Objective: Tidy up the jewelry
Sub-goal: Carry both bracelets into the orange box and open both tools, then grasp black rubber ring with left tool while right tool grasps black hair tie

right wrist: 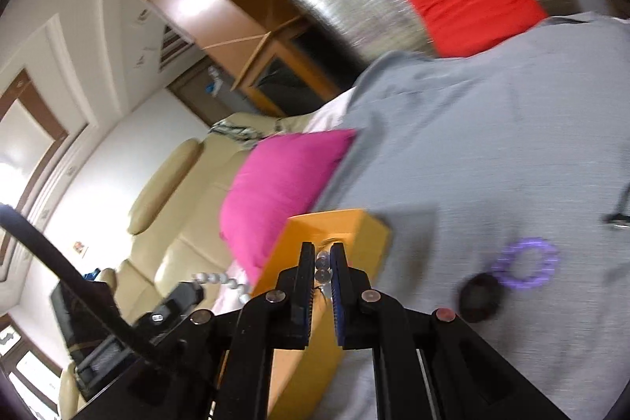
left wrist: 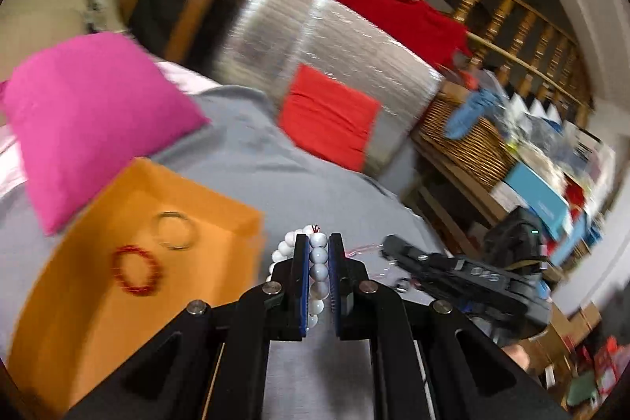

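Note:
My left gripper (left wrist: 319, 243) is shut on a white bead bracelet (left wrist: 318, 262), held above the grey cloth just right of the orange box (left wrist: 59, 302). In the box lie a red bead bracelet (left wrist: 136, 269) and a silver bangle (left wrist: 175, 229). My right gripper (right wrist: 322, 250) is shut on a clear bead bracelet (right wrist: 322, 270), held over the orange box (right wrist: 366, 235). The left gripper (right wrist: 173, 302) with its white beads (right wrist: 220, 280) shows at lower left in the right wrist view. A purple bracelet (right wrist: 525, 264) and a dark bracelet (right wrist: 480, 296) lie on the grey cloth (right wrist: 492, 144).
A pink cushion (left wrist: 90, 117) lies beside the box. A red cushion (left wrist: 328, 117) leans on a silver padded block (left wrist: 334, 38). Wicker baskets and cluttered shelves (left wrist: 512, 152) stand at the right. A beige sofa (right wrist: 169, 191) stands beyond the bed.

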